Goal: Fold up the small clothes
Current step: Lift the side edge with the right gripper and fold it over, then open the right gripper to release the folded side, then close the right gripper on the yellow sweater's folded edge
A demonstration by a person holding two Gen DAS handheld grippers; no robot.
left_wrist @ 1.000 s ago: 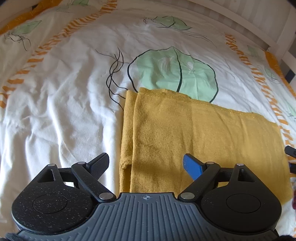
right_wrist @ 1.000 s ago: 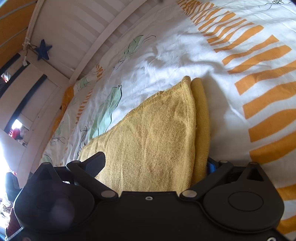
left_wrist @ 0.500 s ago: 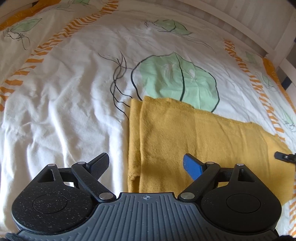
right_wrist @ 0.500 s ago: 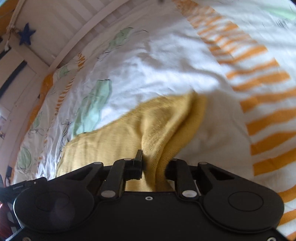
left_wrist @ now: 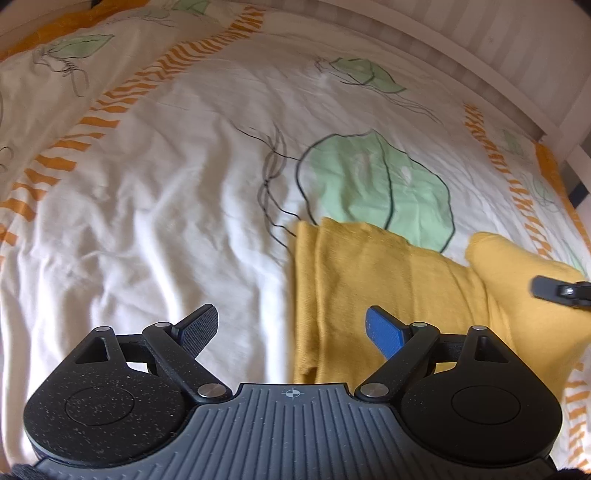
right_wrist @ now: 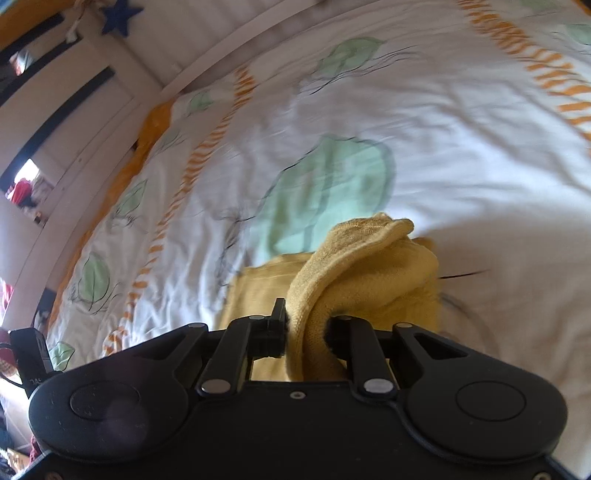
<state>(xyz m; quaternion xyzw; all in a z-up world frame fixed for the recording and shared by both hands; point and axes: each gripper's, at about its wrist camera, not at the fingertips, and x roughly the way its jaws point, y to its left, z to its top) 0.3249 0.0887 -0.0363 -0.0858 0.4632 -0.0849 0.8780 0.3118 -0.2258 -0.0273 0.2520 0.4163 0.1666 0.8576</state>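
Note:
A mustard-yellow knit garment [left_wrist: 388,284] lies folded on the bed. Its left folded edge is just ahead of my left gripper [left_wrist: 291,330], which is open and empty above that edge. My right gripper [right_wrist: 306,332] is shut on the garment's right end [right_wrist: 354,273] and holds it bunched and lifted over the rest. In the left wrist view that lifted end [left_wrist: 517,295] rises at the right, with the right gripper's fingertip [left_wrist: 554,290] on it.
The white bedsheet [left_wrist: 166,206] has green leaf prints [left_wrist: 373,184] and orange striped bands. A white slatted bed rail [left_wrist: 480,55] runs along the far side. A blue star [right_wrist: 120,16] hangs on the rail.
My right gripper shut on the garment's right end, lifted it and carried it leftward over the rest. My left gripper stayed open and drew back a little.

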